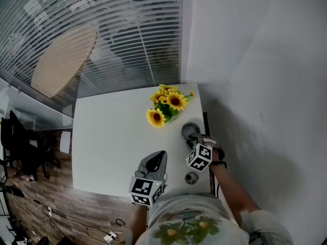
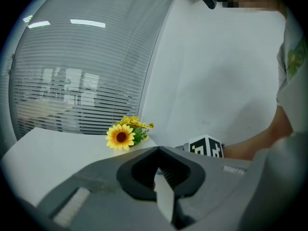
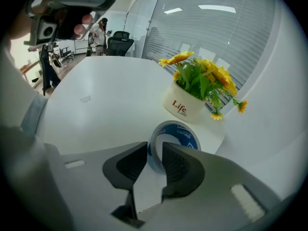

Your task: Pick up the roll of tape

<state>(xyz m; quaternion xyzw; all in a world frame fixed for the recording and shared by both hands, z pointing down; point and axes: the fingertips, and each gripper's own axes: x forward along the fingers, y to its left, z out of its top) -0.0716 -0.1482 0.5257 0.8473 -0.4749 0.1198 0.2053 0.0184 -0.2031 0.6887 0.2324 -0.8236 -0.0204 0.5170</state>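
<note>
Lying on the table [image 1: 107, 137] near its right edge, just in front of the flower pot [image 3: 183, 105]: roll of tape [image 3: 185, 134]. Straddling the roll's near wall, one jaw inside the ring, one outside: right gripper [image 3: 155, 148]. Hanging over the table's near edge, left of the tape and apart from it: left gripper [image 2: 158, 149]. Sitting on the table behind the right gripper, toward the person: small round object [image 1: 191, 177].

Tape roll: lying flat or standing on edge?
Flat. In the right gripper view the roll of tape lies on the table with its hole facing up. The head view also shows it as a ring.
</note>
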